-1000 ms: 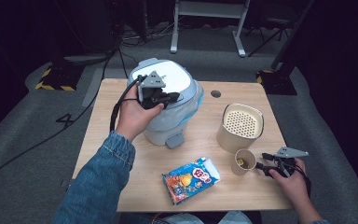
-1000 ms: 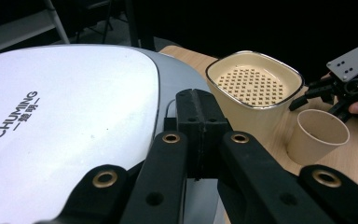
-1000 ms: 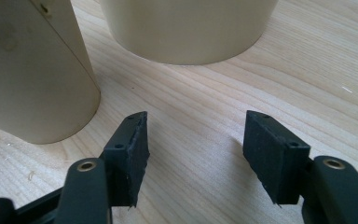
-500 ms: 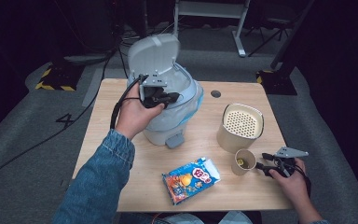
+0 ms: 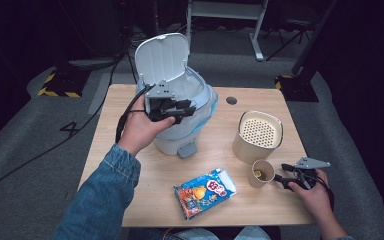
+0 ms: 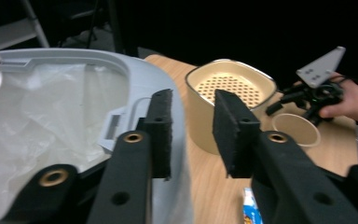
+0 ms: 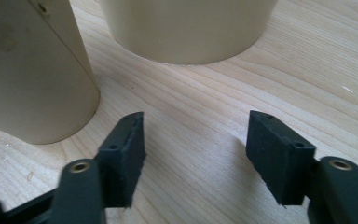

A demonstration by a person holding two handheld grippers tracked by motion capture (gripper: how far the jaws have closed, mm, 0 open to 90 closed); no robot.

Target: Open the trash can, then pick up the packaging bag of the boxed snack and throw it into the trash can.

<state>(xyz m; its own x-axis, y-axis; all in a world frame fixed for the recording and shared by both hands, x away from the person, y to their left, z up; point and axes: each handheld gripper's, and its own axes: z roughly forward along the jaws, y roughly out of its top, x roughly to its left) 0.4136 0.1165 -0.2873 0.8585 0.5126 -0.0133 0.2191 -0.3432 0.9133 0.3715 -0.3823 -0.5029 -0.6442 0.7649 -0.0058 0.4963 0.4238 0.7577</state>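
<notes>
Grey plastic pedal bin (image 5: pixel 190 117), lid up, stands at the wooden table's (image 5: pixel 130 180) ten o'clock; the left gripper (image 5: pixel 172 107) hovers released over its rim. At four o'clock, right gripper (image 5: pixel 285 179) rests unclenched beside the small paper cup (image 5: pixel 261 173).

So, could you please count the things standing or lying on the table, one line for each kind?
Bin, lid open, lined with a bag: 1
Cream canister with a perforated top: 1
Paper cup: 1
Snack packet: 1
Total: 4
</notes>
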